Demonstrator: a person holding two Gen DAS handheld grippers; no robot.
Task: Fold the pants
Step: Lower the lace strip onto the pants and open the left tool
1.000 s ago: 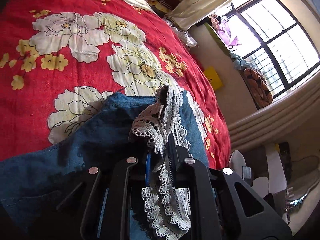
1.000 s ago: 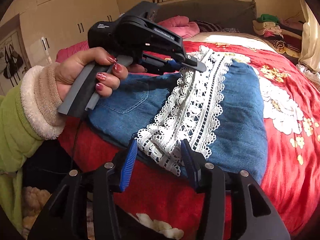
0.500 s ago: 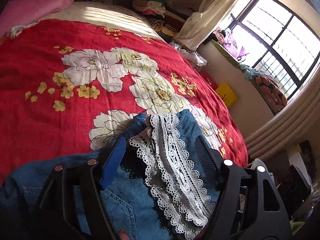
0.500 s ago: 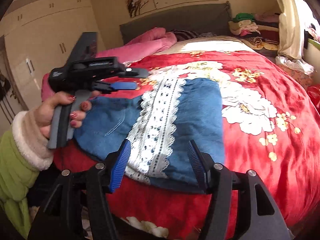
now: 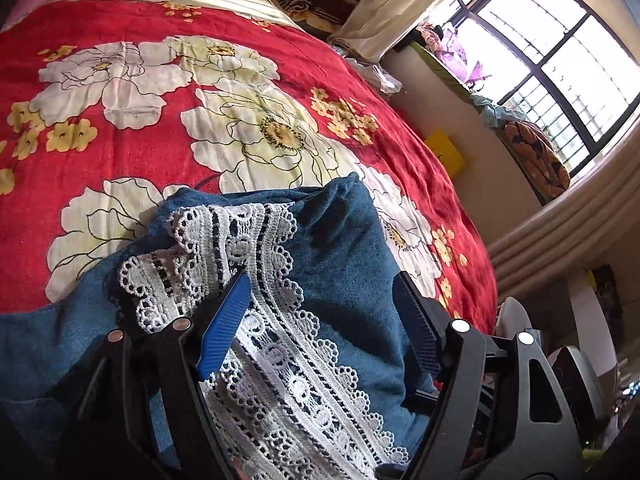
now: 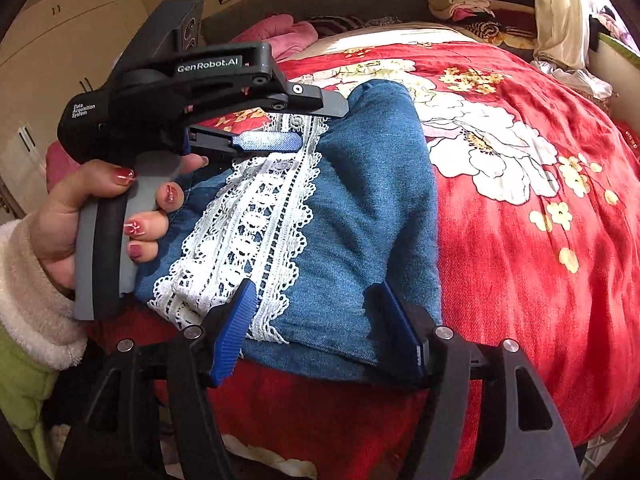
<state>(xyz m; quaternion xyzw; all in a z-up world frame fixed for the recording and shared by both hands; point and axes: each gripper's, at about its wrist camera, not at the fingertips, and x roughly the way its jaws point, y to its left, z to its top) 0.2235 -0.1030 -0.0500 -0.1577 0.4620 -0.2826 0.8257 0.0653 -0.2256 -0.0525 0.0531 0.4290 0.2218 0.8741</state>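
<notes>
Lying folded on the red floral bedspread (image 6: 520, 280), the denim pants (image 6: 360, 208) carry a scalloped white lace strip (image 6: 256, 232). Both the left gripper (image 6: 280, 124), lettered "GenRobot.AI" at ten o'clock, and the right gripper (image 6: 316, 320) hold their ribbed blue jaws apart, gripping nothing.

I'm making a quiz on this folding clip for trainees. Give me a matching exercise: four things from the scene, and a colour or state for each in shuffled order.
Things:
1. pants
2. lace trim
3. bedspread
4. right tongs

Descriptions:
A. white, openwork
B. red with large flowers
C. open, over the near edge of the fabric
D. blue denim, folded on the bed

Pairs: 1-D, 2-A, 3-B, 4-C
</notes>
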